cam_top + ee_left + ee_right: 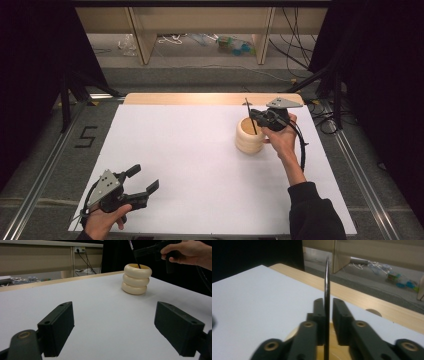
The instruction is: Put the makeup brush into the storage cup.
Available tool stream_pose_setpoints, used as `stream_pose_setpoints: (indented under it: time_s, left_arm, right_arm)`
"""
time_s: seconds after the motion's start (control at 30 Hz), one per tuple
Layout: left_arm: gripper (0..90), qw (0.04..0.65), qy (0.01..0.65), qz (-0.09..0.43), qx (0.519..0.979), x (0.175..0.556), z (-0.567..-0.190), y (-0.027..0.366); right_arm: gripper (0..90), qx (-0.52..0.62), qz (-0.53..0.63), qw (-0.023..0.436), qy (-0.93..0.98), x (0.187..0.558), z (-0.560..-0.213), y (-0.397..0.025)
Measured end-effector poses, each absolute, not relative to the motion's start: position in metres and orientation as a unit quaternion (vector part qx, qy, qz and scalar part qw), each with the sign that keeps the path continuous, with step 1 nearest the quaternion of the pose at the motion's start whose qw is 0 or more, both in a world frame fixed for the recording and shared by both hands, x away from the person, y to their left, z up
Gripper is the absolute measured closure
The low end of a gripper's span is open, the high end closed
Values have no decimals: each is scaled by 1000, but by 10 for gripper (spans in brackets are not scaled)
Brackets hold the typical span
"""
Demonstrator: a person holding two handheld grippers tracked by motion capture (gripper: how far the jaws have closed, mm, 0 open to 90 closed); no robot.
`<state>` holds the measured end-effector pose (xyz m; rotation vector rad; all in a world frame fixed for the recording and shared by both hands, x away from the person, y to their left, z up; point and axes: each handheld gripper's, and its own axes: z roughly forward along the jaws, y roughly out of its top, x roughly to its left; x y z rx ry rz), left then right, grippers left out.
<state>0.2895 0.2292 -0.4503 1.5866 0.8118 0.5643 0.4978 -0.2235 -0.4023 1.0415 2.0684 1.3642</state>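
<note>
Your left tongs point(142, 181) sit closest to the camera, at the near left corner of the white table point(190, 165). Their 2 black jaws are spread wide with nothing between them. They rest far from the work.

Your right tongs point(253, 116) are up at the far right side. They are squeezed tight on a thin black stick point(250, 116). In the right gripper view you can see the stick point(327, 297) pinched flat between the 2 jaws, standing nearly straight up.

The lower end of the stick goes down into the cream holder point(249, 136). That holder looks like 3 fat rings stacked up, and it stands on the table right beside your right hand point(282, 140). From the left gripper view the stick point(136, 258) leans a little as it dips into the holder point(136, 278).

I think the stick is very light and stiff, and its sides look smooth and shiny, so it may slip or spin if you grip it loosely. Hold it near the middle, as you do now, and keep it upright.

The holder seems light too. It could tip or slide if the stick pushes on its rim. Go slowly and aim for the middle of the hole.
</note>
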Motion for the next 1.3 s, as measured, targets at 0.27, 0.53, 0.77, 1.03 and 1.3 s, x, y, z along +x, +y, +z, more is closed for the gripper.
stream_pose_setpoints:
  time_s: [0.27,0.53,0.77,1.03,1.3]
  left_arm:
    - [160,594,352,243,681,289,-450,229]
    - [161,594,349,243,683,290,-450,229]
    - [160,596,354,241,679,290,-450,230]
    - [160,597,353,241,679,290,-449,230]
    - [160,597,352,242,679,289,-449,230]
  right_arm:
    - [529,381,498,247,739,490,-390,-222]
    - [412,376,504,245,738,478,-379,-213]
    - [361,368,508,239,742,468,-373,-204]
    - [335,351,505,240,752,459,-370,-197]
    - [310,346,505,236,755,450,-370,-192]
